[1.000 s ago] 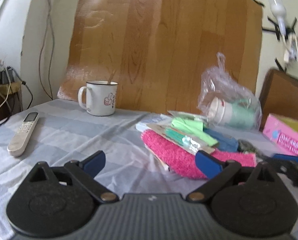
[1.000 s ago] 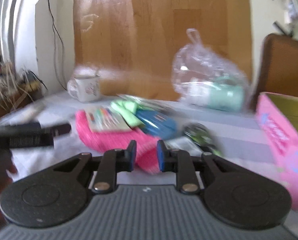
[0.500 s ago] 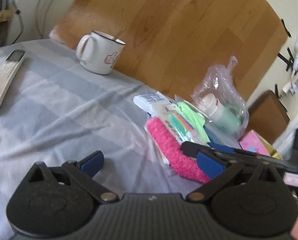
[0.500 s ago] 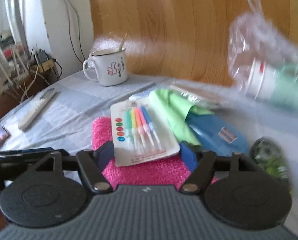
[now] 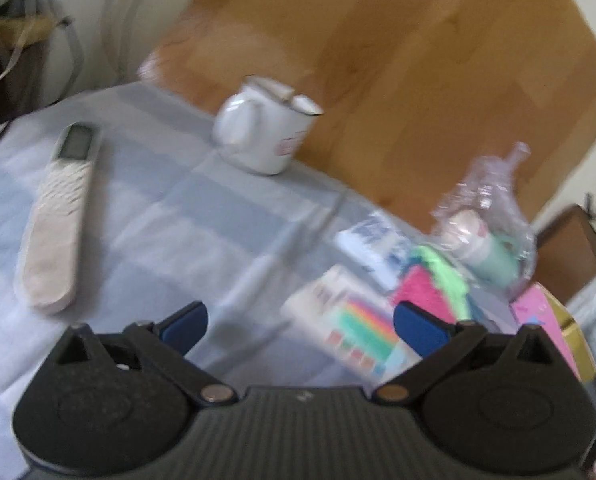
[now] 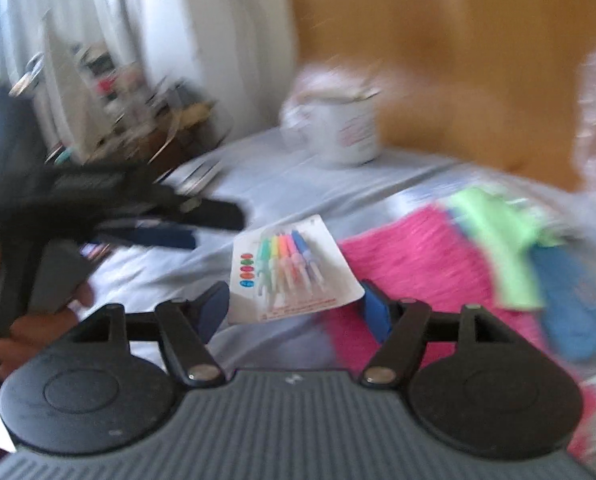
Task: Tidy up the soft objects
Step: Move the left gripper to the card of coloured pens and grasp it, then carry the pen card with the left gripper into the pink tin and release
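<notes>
Pink fluffy towel (image 6: 426, 264) lies on the table, and the card of coloured pens (image 6: 289, 276) has slid off it onto the grey cloth (image 6: 298, 188), between the wide, newly opened fingers of the right gripper (image 6: 295, 312), while the left gripper (image 5: 300, 322) gapes wide, holding nothing.

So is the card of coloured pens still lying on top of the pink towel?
No, the pen card lies on the grey cloth, beside the pink towel.

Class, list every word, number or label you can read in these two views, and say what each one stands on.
None can be read.
White mug: red print, blurred.
Card of coloured pens: red lines near its lower edge, too small.
Pink box: markings blurred.
White packet: blue print, blurred.
Blue cloth: label unreadable.
</notes>
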Available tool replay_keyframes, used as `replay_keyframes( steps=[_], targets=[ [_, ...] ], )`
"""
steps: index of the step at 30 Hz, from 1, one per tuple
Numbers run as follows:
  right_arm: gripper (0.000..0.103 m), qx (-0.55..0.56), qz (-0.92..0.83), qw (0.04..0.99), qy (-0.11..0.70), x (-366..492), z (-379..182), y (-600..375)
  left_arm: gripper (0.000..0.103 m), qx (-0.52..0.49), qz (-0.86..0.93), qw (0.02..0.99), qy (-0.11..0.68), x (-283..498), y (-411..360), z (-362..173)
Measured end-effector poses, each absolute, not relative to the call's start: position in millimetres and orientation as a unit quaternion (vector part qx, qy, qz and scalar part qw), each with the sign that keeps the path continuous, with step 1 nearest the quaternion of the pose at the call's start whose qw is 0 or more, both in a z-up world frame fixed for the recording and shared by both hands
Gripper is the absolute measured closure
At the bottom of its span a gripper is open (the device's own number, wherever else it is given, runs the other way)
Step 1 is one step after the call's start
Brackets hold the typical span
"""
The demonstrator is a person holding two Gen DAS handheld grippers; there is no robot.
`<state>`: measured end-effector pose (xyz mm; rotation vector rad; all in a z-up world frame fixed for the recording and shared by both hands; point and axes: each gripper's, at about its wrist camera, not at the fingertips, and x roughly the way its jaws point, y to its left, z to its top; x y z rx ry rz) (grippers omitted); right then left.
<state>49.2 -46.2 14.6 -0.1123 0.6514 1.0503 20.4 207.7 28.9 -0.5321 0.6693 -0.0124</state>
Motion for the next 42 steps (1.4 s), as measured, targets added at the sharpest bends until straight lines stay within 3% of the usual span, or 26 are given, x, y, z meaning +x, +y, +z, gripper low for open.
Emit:
replay_keyframes(
  steps=[4, 9, 12, 14, 15, 19, 22, 24, 27, 32, 42],
  targets=[
    [0.028, -0.073, 0.535, 0.778, 0.322, 24.4, 4.5, -34.2, 0.000, -0.275, 0.030, 0.900, 0.336, 6.2, 219.0, 20.3],
    [0.013, -0.124, 0.534, 0.784, 0.293, -1.7, 4.9, -31.0, 0.003, -0.259, 0.037, 0.899, 0.352, -15.5, 215.1, 17.5],
    [0.012, -0.154, 0.529, 0.787, 0.277, -11.7, 5.1, -39.5, 0.005, -0.237, 0.044, 0.901, 0.362, -24.0, 207.6, 18.9],
    [0.017, -0.164, 0.523, 0.791, 0.271, -9.0, 1.6, -36.3, 0.005, -0.235, 0.048, 0.897, 0.370, -28.5, 204.1, 20.2],
    [0.029, -0.166, 0.519, 0.795, 0.267, -9.2, 1.2, -36.5, 0.005, -0.236, 0.050, 0.896, 0.372, -31.2, 202.6, 21.0],
    [0.031, -0.136, 0.527, 0.791, 0.281, -4.5, -3.0, -37.2, 0.006, -0.254, 0.056, 0.892, 0.369, -43.3, 196.0, 21.5],
    [0.031, -0.078, 0.537, 0.781, 0.309, -3.8, -0.8, -52.6, 0.021, -0.247, 0.057, 0.896, 0.365, -45.3, 187.3, 21.2],
    [0.031, -0.043, 0.532, 0.781, 0.325, -3.2, -0.3, -65.7, 0.040, -0.246, 0.052, 0.898, 0.362, -46.6, 179.7, 21.2],
    [0.031, -0.044, 0.512, 0.797, 0.319, -10.3, -0.7, -84.3, 0.060, -0.268, 0.040, 0.893, 0.360, -49.0, 171.4, 21.0],
    [0.031, -0.027, 0.480, 0.823, 0.303, -16.6, 1.0, -117.4, 0.069, -0.288, 0.010, 0.882, 0.373, -45.3, 149.3, 21.1],
    [0.031, 0.006, 0.346, 0.919, 0.189, -12.2, 42.7, -230.9, 0.070, -0.188, -0.105, 0.920, 0.329, -0.6, 32.5, 93.0]
  ],
)
